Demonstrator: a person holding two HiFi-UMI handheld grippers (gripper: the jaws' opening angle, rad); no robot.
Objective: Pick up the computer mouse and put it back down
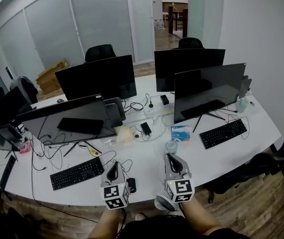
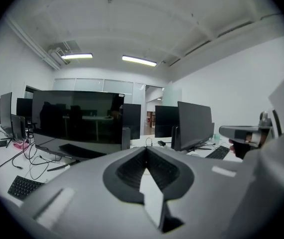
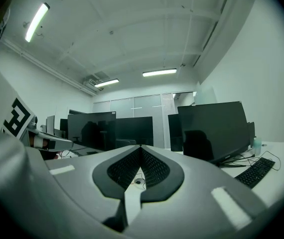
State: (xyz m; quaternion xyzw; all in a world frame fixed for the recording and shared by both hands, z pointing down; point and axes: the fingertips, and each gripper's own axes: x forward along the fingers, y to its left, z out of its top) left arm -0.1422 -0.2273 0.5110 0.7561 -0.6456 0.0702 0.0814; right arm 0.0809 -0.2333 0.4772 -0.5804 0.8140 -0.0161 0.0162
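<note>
I hold one hand-held gripper in each hand, both raised over the near edge of the white curved surface (image 1: 216,156) and pointing away from me across the office. The left hand-held gripper (image 1: 114,164) has its jaws pressed together. In the left gripper view (image 2: 146,148) the two dark pads meet at the tip and nothing is between them. The right hand-held gripper (image 1: 170,156) is just to the right of it and a little farther. In the right gripper view (image 3: 141,147) its jaws also come together at the tip and pinch nothing. The computer mouse (image 1: 131,184) is black and lies on the surface close to the near edge, between my two hand-held grippers and just right of the left one; no jaw holds it. To the left of the mouse there is a black keyboard (image 1: 76,173), and a second keyboard (image 1: 223,133) lies to the right, in front of a dark monitor (image 1: 209,91). A clear bottle (image 1: 171,146) stands just beyond the right hand-held gripper, and a blue box (image 1: 180,132) is a little farther behind it. More dark monitors stand on the left and far side, with many loose cables on the surface between them.
</note>
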